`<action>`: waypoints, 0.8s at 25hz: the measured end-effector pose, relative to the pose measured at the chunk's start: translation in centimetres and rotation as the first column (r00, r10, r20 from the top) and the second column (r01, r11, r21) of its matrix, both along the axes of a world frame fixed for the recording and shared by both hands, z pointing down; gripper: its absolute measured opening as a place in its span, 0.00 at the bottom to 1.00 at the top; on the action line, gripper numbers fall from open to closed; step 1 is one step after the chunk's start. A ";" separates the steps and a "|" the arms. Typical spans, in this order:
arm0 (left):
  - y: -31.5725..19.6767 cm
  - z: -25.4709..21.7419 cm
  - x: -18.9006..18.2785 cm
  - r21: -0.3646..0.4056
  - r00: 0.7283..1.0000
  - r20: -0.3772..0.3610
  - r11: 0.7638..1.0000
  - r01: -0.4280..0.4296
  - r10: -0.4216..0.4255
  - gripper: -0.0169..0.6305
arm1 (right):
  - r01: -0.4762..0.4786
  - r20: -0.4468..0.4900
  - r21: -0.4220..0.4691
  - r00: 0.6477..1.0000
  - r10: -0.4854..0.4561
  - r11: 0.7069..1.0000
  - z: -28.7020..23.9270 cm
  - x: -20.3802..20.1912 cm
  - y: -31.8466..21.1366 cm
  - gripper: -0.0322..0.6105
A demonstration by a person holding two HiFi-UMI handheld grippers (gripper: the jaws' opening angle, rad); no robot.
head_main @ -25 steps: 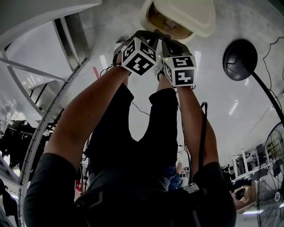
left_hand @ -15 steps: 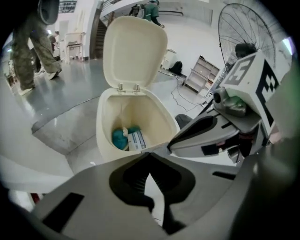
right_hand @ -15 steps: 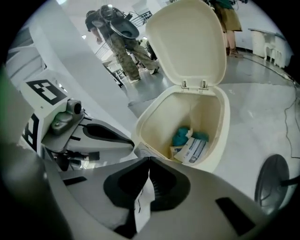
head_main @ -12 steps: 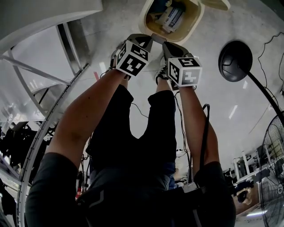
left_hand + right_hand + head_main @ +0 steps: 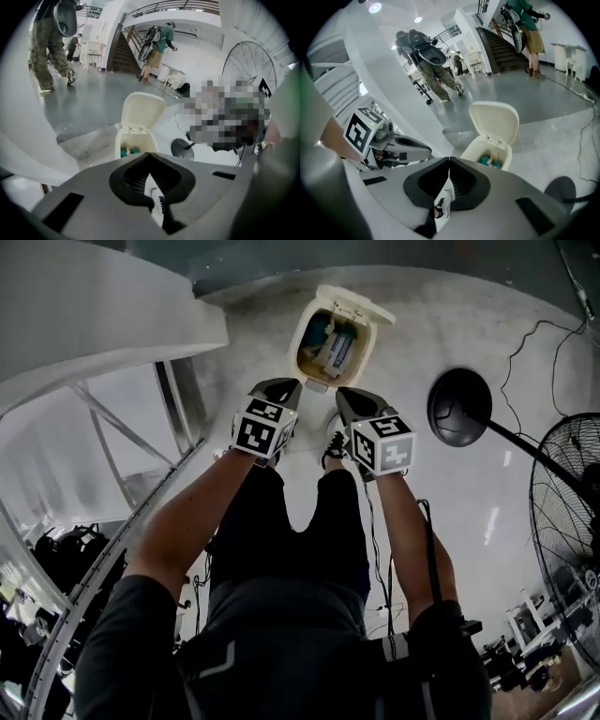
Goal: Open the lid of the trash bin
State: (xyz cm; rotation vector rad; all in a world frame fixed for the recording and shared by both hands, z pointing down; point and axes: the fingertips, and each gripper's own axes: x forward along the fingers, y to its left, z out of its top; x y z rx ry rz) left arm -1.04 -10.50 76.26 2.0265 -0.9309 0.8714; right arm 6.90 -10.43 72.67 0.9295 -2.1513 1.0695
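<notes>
Two handheld grippers, both with jaws pressed together and nothing clamped. Left gripper and right gripper are held side by side above the person's white shoes, tips aimed toward the cream plastic pedal trash bin. Neither touches it. The bin stands on the floor just ahead of the tips. Its hinged cream lid is tipped up and back, fully open. Inside sits teal and white litter, possibly packaging, too small to tell.

The glossy pale grey floor reflects the ceiling lights. A black round fan base stands right of the bin, apart from it, with the wire fan cage at far right. A white curved wall and metal railing are on the left. The gripper views show a large open hall with a dark staircase, white furniture and a person in camouflage clothing walking on the far side, with others further off.
</notes>
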 end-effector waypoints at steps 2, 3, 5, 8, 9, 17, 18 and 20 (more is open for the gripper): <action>-0.4 -3.6 0.2 0.026 1.000 -0.024 1.000 0.012 -0.012 0.04 | 0.011 -0.001 0.044 1.000 -0.011 0.999 -3.8 0.3 -0.1 0.09; -0.9 -5.2 0.2 0.044 0.999 -0.033 0.999 0.016 -0.014 0.04 | 0.015 -0.002 0.069 1.000 -0.014 0.997 -5.5 0.4 -0.2 0.09; -1.9 -8.5 0.4 0.090 0.998 -0.057 0.996 0.017 -0.012 0.04 | 0.004 0.001 0.121 1.000 -0.004 0.993 -8.8 0.8 -0.7 0.09; -3.6 -14.4 1.2 0.152 0.991 -0.136 0.988 0.032 -0.011 0.04 | -0.046 0.016 0.211 0.999 0.044 0.976 -13.8 2.1 -2.4 0.09; -3.6 -16.4 1.5 0.155 0.986 -0.169 0.987 0.040 -0.014 0.04 | -0.061 0.017 0.233 0.998 0.059 0.971 -15.4 2.6 -2.6 0.09; -3.4 -30.3 -0.3 0.306 0.967 -0.252 0.951 0.038 0.042 0.04 | -0.098 0.047 0.373 0.995 0.087 0.923 -27.1 4.8 -3.0 0.09; -3.7 -31.9 0.0 0.334 0.965 -0.256 0.942 0.035 0.055 0.04 | -0.101 0.054 0.392 0.995 0.087 0.914 -28.8 5.5 -3.3 0.09; -4.0 -35.1 0.1 0.376 0.959 -0.277 0.925 0.048 0.063 0.04 | -0.116 0.069 0.427 0.993 0.095 0.897 -32.2 6.7 -3.5 0.09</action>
